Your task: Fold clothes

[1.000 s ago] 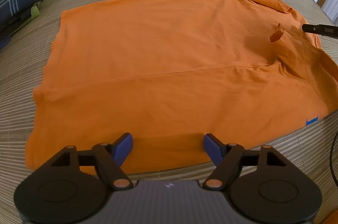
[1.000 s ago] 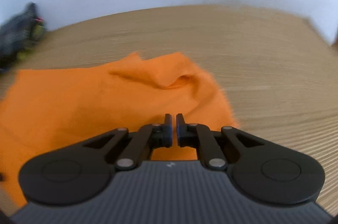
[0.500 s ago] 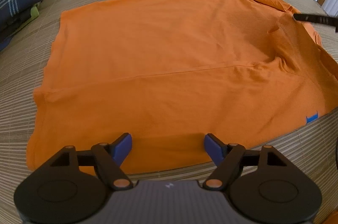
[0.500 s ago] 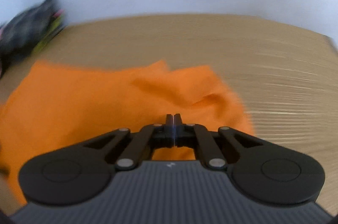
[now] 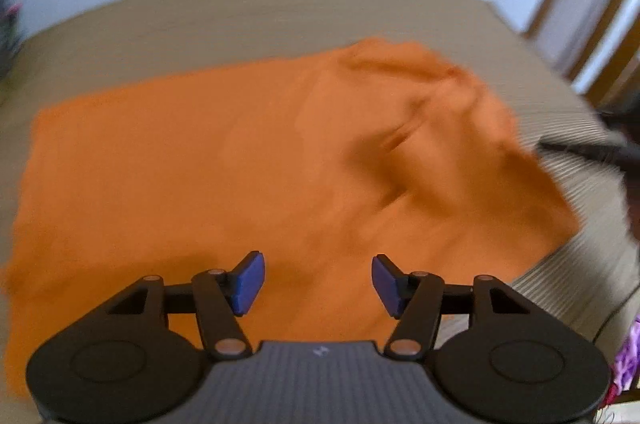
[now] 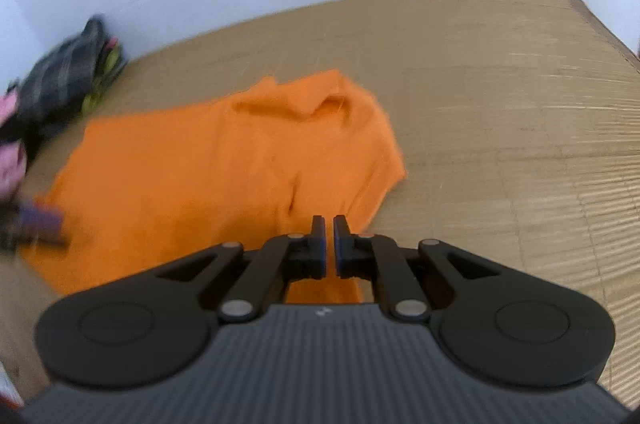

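An orange shirt lies spread on the woven mat, its collar end rumpled at the right; the right wrist view shows the orange shirt from its collar side. My left gripper hovers over the shirt's near edge with its jaws closing and nothing between the blue pads. My right gripper is just above the shirt's near corner; its jaws are opening, a narrow empty gap shows. Both views are motion-blurred.
The woven mat runs back to a pale wall. A pile of dark plaid clothes lies at its far left. A wooden frame stands at the right, and a purple cloth shows at the lower right edge.
My left gripper has lifted and swung right, its jaws narrower. My right gripper has drawn back from the shirt, its pads parted slightly, and the collar end lies more bunched.
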`<state>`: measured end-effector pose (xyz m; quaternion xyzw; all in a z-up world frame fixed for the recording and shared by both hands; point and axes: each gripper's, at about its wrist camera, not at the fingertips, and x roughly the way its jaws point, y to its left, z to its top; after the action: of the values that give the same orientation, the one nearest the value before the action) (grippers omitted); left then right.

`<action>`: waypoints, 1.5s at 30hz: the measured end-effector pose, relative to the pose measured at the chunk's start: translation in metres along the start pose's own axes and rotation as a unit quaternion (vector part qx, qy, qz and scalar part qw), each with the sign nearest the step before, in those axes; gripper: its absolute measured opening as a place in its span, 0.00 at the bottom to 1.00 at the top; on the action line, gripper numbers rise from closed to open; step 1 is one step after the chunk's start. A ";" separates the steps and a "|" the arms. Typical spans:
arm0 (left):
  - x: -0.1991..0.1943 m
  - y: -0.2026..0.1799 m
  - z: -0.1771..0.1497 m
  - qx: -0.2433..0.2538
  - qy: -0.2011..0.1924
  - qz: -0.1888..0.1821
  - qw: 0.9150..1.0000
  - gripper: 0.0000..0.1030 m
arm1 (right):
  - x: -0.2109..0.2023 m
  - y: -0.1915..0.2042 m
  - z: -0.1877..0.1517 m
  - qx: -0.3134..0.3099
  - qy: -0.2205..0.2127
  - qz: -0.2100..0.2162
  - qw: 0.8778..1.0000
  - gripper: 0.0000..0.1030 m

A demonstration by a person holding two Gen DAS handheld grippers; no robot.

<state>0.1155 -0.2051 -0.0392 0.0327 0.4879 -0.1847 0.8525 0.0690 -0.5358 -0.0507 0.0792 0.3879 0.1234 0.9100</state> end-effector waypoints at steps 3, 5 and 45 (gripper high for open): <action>0.018 -0.035 0.023 0.043 -0.007 -0.027 0.999 0.60 | 0.001 0.007 -0.006 -0.017 0.005 0.001 1.000 0.13; 0.028 -0.053 0.029 0.059 -0.007 -0.038 0.998 0.60 | 0.003 0.013 -0.007 -0.035 0.000 -0.004 0.999 0.24; 0.071 -0.092 0.028 0.097 0.055 -0.010 0.994 0.65 | 0.010 -0.014 -0.007 0.042 0.007 -0.025 0.999 0.13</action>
<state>0.1387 -0.3173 -0.0726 0.1208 0.5141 -0.2375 0.8153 0.0730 -0.5455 -0.0662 0.1064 0.4005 0.0849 0.9061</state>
